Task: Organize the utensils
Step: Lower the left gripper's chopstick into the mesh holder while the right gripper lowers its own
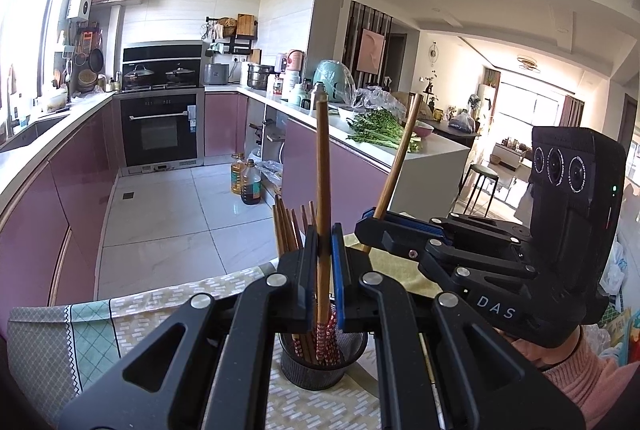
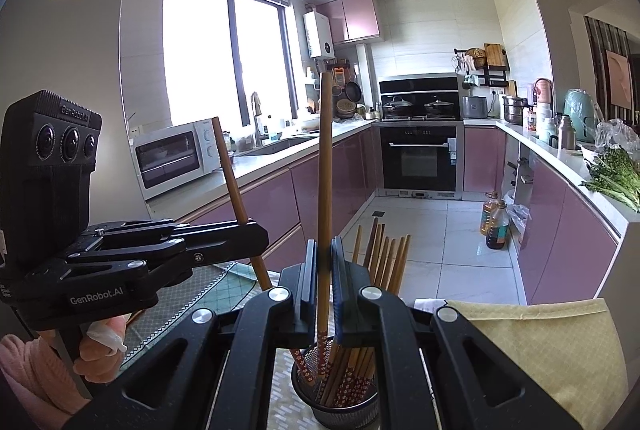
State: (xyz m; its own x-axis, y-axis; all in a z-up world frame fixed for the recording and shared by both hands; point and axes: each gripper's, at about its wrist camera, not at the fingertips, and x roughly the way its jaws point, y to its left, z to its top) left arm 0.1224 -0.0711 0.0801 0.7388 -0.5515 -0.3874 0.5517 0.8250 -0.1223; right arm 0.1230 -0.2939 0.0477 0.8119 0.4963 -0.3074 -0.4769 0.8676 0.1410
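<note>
My left claw (image 1: 325,242) is clamped shut on a single chopstick (image 1: 322,165), pinched between the blue pads about halfway along its length. It is a slim brown wooden stick, plain in its upper part, with a red band dotted with small white flowers at the low end. It stands nearly upright, its plain tip well above my jaws and its patterned end down inside the holder (image 1: 323,356) directly beneath them.

My right claw (image 2: 324,262) grips a second chopstick (image 2: 326,157) of the same kind, also close to upright, with its flowered end reaching into the same holder (image 2: 344,410).

The holder is a dark mesh cup, standing on the near part of the table just below both claws. More chopsticks (image 2: 384,254) are packed in it, leaning away to the far side, patterned ends down and plain ends fanned above the rim.

The cup rests on a pale yellow patterned cloth (image 1: 320,406); left of it lies a green and grey chequered cloth (image 1: 60,342). The two claws sit close beside each other, angled toward the cup from either side. Beyond the table lies a kitchen with pink cabinets (image 2: 568,230).
</note>
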